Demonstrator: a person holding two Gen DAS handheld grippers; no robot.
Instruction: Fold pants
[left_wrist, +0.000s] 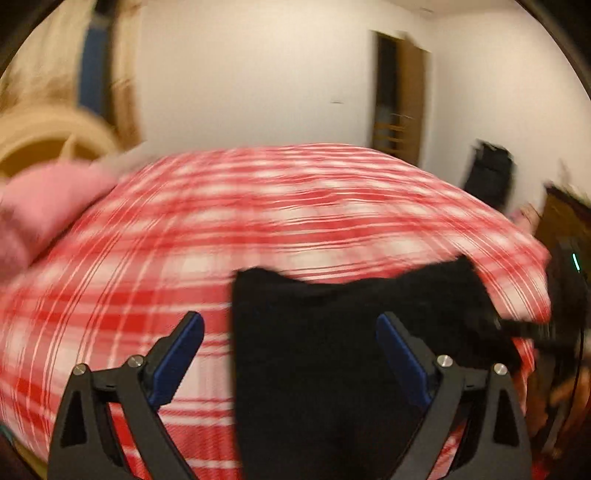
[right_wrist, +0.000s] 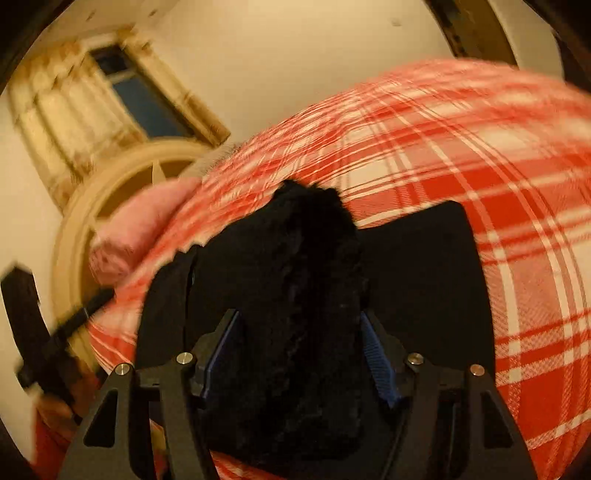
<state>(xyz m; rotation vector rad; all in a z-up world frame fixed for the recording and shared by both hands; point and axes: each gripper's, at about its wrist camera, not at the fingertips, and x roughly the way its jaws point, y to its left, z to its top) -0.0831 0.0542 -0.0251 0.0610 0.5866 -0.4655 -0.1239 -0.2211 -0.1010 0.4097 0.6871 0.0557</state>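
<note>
1. here, the black pants (left_wrist: 332, 350) lie on a bed covered by a red and white plaid blanket (left_wrist: 258, 206), near its front edge.
2. the left gripper (left_wrist: 290, 354) hovers over the left edge of the pants; its jaws stand wide apart, and the blue pads touch no fabric.
3. the right gripper (right_wrist: 301, 354) is at the pants with its jaws partly open; a fuzzy black bunch of fabric fills the gap between the blue pads. whether the pads press on it cannot be told.
4. in the right wrist view, a flat folded section of the pants lies on the blanket behind the raised bunch.
5. a pink pillow (right_wrist: 144, 225) rests at the far end of the bed, beside a cream headboard (right_wrist: 85, 221).
6. both views are blurred.
</note>
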